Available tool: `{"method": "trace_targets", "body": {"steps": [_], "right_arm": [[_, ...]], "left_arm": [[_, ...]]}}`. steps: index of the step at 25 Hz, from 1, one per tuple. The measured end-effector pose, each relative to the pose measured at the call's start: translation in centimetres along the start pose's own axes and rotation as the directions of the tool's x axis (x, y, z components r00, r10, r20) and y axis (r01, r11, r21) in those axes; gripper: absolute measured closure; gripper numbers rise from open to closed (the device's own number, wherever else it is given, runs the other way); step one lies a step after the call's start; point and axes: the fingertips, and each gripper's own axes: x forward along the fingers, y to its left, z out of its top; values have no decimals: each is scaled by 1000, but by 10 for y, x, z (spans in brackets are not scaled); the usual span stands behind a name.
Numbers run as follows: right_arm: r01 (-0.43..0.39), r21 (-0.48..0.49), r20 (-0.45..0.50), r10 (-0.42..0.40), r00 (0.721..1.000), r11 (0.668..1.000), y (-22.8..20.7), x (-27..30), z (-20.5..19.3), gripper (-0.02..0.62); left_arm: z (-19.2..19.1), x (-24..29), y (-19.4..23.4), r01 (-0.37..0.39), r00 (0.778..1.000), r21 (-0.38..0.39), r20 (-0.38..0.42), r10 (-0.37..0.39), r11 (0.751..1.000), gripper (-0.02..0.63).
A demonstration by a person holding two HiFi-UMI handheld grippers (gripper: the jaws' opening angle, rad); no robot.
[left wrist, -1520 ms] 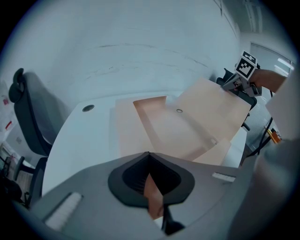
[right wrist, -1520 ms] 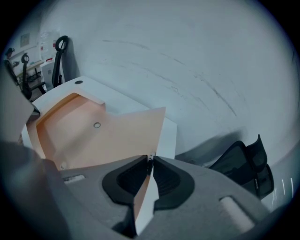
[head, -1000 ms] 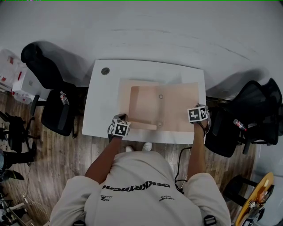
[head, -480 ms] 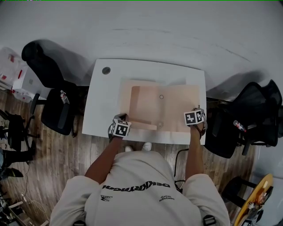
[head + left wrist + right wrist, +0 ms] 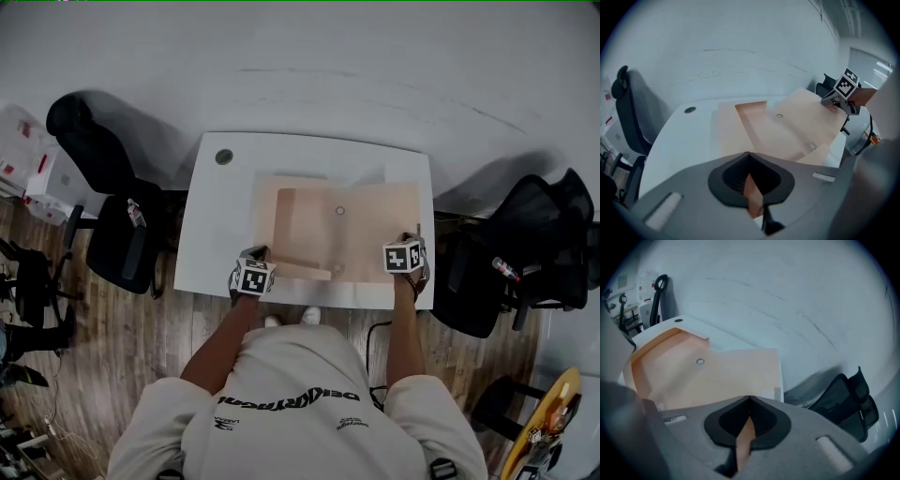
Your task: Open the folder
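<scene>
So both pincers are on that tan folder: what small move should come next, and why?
Probably lift the right gripper slightly, raising its edge, while the left gripper holds. The right jaws have just been closing and now pinch the folder at its near right edge; the left pinches its near left corner.

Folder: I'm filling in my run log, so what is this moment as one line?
folder on table | left gripper shut on its left edge | right gripper just closed on its right edge
</scene>
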Motion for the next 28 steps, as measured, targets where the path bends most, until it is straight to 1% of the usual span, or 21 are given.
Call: {"method": "trace_targets", "body": {"steps": [3, 5, 7, 9, 12, 15, 21, 25, 28], "right_arm": [[-13, 41, 31, 12, 999, 999, 5, -7, 5, 594], [-33, 76, 49, 30, 998, 997, 10, -12, 6, 594], [-49, 113, 87, 40, 995, 992, 17, -20, 12, 594], [-80, 166, 135, 57, 989, 983, 26, -27, 17, 594], [-137, 249, 199, 88, 976, 959, 38, -32, 23, 594], [-158, 275, 234, 94, 968, 948, 47, -43, 27, 594], [-239, 304, 361, 121, 925, 922, 64, -66, 43, 594], [-282, 338, 433, 117, 894, 898, 71, -81, 51, 594], [-303, 345, 473, 115, 874, 888, 77, -91, 55, 594]], "left_arm": [[0, -4, -3, 7, 1000, -16, 6, -7, 1000, 607], [5, -7, -9, 20, 999, -14, 28, -20, 1000, 607], [11, -11, -14, 35, 998, -18, 50, -34, 999, 607], [15, -15, -18, 46, 997, -23, 71, -44, 999, 609], [21, -20, -25, 58, 994, -19, 97, -55, 998, 607], [25, -27, -32, 68, 991, -19, 118, -65, 998, 607], [34, -40, -39, 92, 981, -58, 175, -81, 994, 608], [42, -50, -43, 104, 973, -60, 214, -89, 993, 607], [47, -57, -47, 110, 967, -59, 239, -93, 992, 607]]}}
